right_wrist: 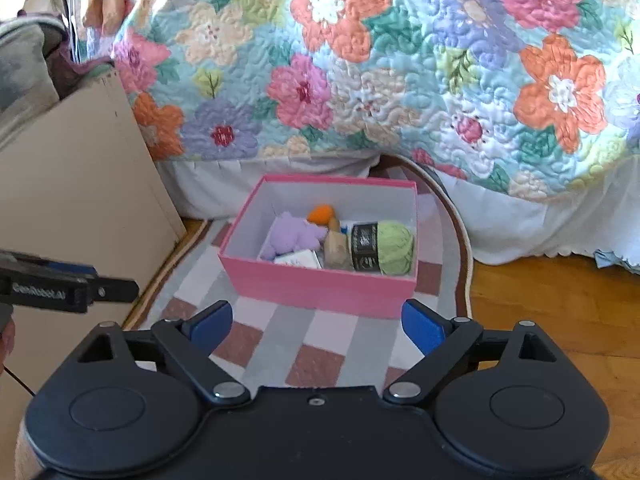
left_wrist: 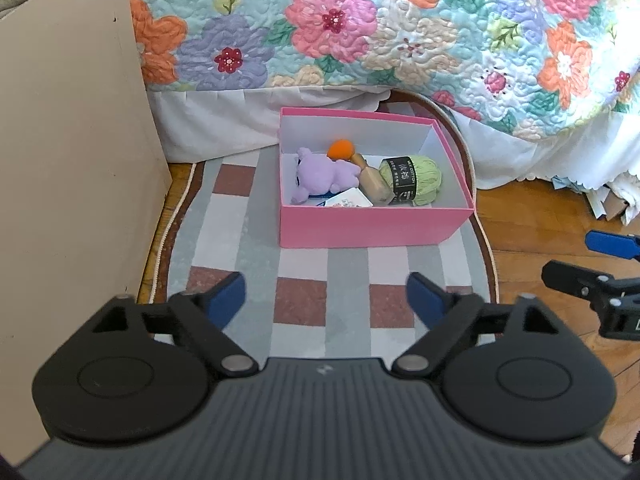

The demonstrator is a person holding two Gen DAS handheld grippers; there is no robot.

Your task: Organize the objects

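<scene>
Left wrist view first: pink box point(left_wrist: 376, 184) standing open on the checked rug point(left_wrist: 304, 300), just in front of the bed's floral quilt point(left_wrist: 360, 28), lid nowhere visible. Inside the box, from its left wall across: purple plush toy point(left_wrist: 320, 174), orange pompom point(left_wrist: 341, 149) behind it toward the far wall, small printed card point(left_wrist: 348, 201) against the near wall, wooden piece point(left_wrist: 374, 184) lying aslant, and green yarn skein point(left_wrist: 412, 180) nearest the right wall. Left gripper point(left_wrist: 326, 300) hovering short of the box's near wall, blue pads spread wide, nothing between them. Right gripper point(left_wrist: 588, 264) off beyond the box's right side, over bare wooden floor point(left_wrist: 560, 216), empty as well. Beige panel point(left_wrist: 68, 160) rising well to the left of the box. Right wrist view next: same pink box point(right_wrist: 320, 284), now seen from its right front corner, with the right gripper point(right_wrist: 316, 324) just short of its near wall, fingers wide apart and holding nothing; left gripper point(right_wrist: 116, 290) showing side-on to the left of the box. No loose item visible on the rug around the box in either view, so probably near the finish: gathering apparently done, perhaps only closing or moving the box left. Yarn skein point(right_wrist: 394, 246) lying on its side, long axis roughly parallel to the box's near wall, black label band wrapped across that axis; wooden piece angled, its narrow end pointing toward the pompom.
</scene>
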